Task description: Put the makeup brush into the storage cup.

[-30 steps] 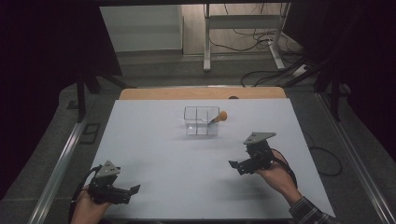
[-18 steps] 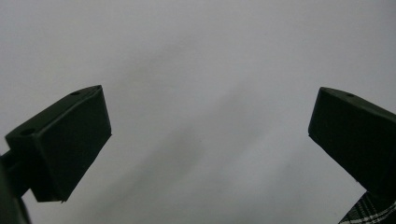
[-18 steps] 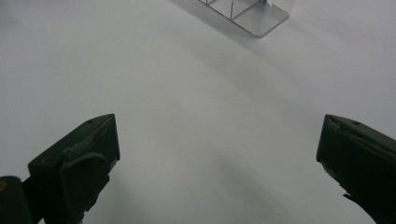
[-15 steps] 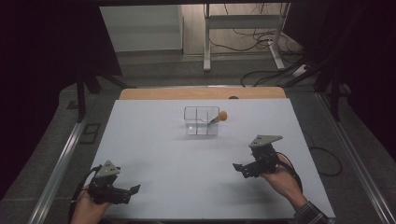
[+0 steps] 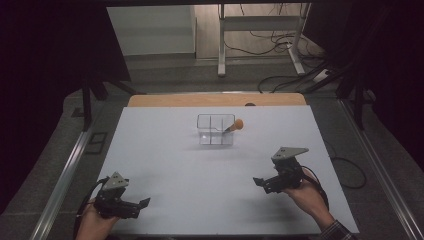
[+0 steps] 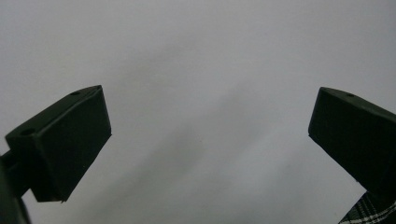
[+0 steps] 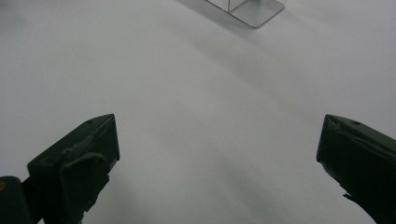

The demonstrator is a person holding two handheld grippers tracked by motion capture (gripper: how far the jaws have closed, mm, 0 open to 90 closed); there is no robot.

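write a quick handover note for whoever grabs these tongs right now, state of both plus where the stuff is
Left tongs: open, holding nothing, low at the near left corner of the white table.
Right tongs: open, holding nothing, at the near right, pointing left across the table.
Clear divided box: stands mid-table toward the far side, well apart from both tongs.
Orange-tipped stick: leans in the box's right side, its orange end sticking out over the rim.
Done: by the look of it, the stick is in the box.
Left: probably nothing beyond parking the tongs; nothing else lies on the table.
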